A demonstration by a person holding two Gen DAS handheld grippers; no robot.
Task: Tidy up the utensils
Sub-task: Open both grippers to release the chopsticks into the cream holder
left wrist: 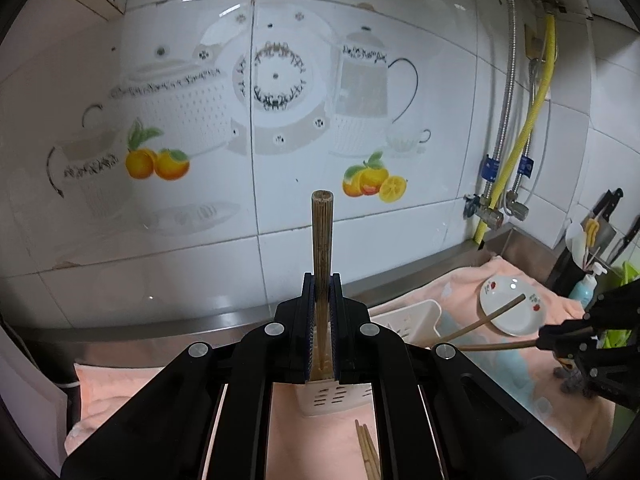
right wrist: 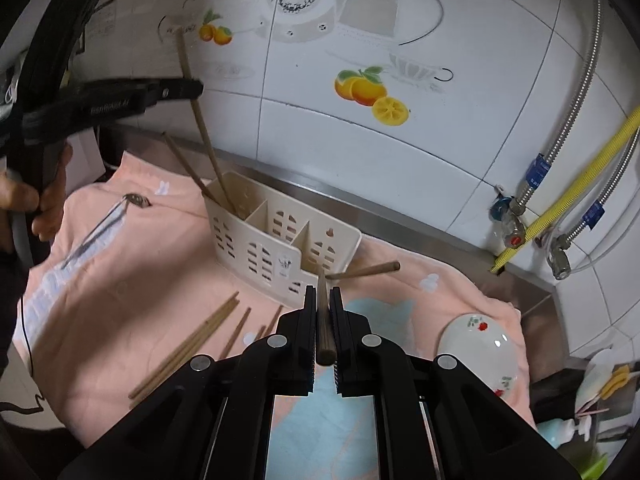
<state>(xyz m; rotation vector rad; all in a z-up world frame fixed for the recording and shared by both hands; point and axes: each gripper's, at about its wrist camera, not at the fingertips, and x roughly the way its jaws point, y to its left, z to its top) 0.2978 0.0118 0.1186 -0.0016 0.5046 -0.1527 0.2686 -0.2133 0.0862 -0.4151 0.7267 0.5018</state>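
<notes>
While my right gripper (right wrist: 323, 292) pinches one chopstick (right wrist: 323, 322) pointing toward twelve o'clock, the cream caddy (right wrist: 280, 240) beyond holds two chopsticks in its far-left compartment. My left gripper (right wrist: 196, 89) is clamped on the taller one (right wrist: 188, 60), steeply tilted. Loose chopsticks (right wrist: 192, 340) lie at nine o'clock, a bowl (right wrist: 476, 344) at three.

One caddy (right wrist: 276, 236), one bowl (right wrist: 478, 346), two grippers (right wrist: 322, 300), several chopsticks (right wrist: 188, 344).
</notes>
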